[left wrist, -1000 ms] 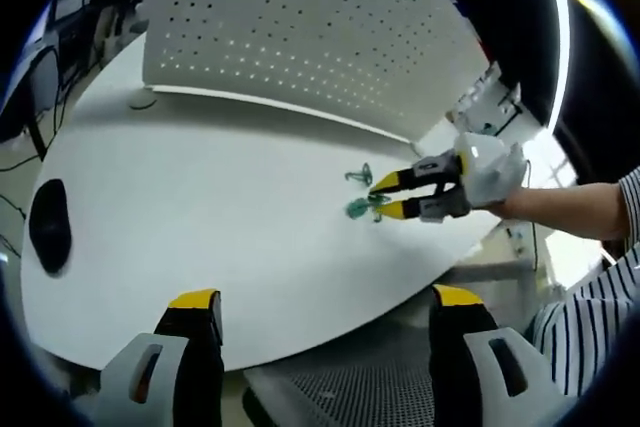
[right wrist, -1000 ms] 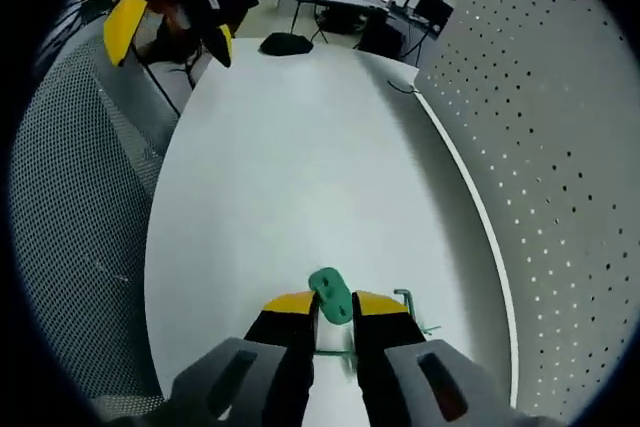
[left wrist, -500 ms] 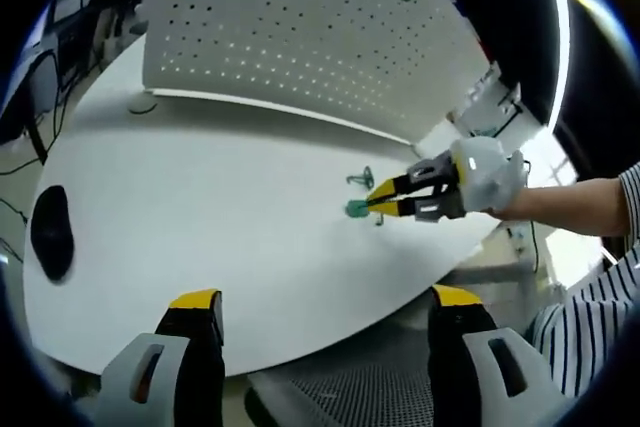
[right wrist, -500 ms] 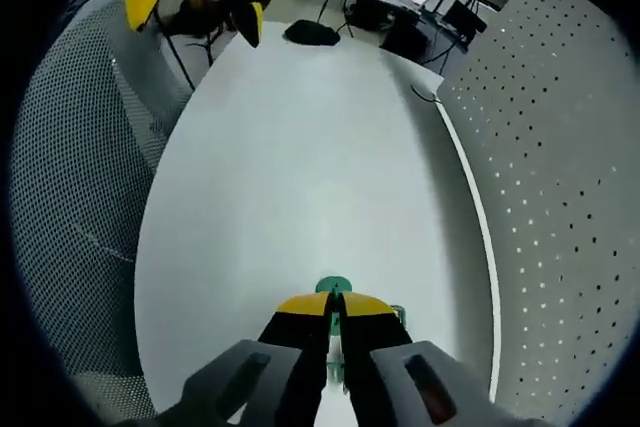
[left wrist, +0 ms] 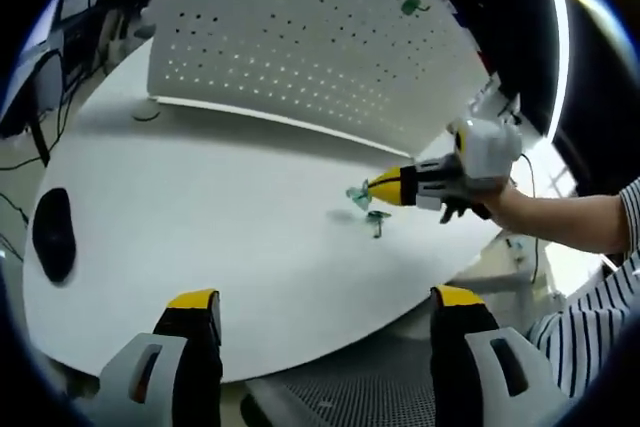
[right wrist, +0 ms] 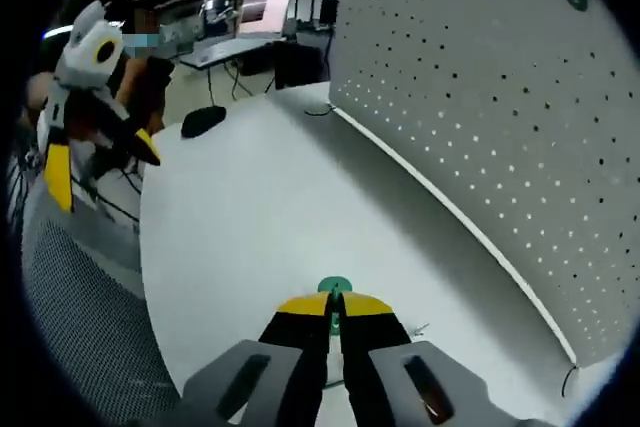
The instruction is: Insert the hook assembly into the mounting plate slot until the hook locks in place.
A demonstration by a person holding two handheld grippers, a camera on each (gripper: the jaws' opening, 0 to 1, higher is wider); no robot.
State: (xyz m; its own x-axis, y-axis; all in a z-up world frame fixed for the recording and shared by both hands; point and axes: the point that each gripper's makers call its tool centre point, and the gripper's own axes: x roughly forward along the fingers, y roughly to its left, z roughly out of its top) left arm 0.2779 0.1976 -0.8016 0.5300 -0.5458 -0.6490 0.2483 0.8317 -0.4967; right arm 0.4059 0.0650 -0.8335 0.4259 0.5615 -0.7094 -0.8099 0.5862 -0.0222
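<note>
My right gripper (right wrist: 335, 305) is shut on a small green hook (right wrist: 335, 290), whose round end pokes out past the yellow tips. In the left gripper view the same right gripper (left wrist: 382, 187) holds this hook (left wrist: 358, 194) a little above the white table (left wrist: 200, 197). A second green hook (left wrist: 377, 219) lies on the table just below it. The white perforated mounting plate (left wrist: 300, 37) stands upright at the table's far edge, with a green hook (left wrist: 410, 5) hanging high on it. My left gripper (left wrist: 326, 297) stays open over the near table edge, holding nothing.
A black mouse (left wrist: 52, 237) lies at the table's left end. A mesh chair seat (right wrist: 75, 317) is beside the table. Desks with a lit screen (right wrist: 265, 2) stand behind. A person's striped sleeve (left wrist: 590, 337) is at the right. The left gripper (right wrist: 100, 159) hovers off the table's side.
The right gripper, shut on the hook since half a second ago, has lifted it off the table and swung toward the perforated plate. The other hook stayed on the table. My left gripper barely moved.
</note>
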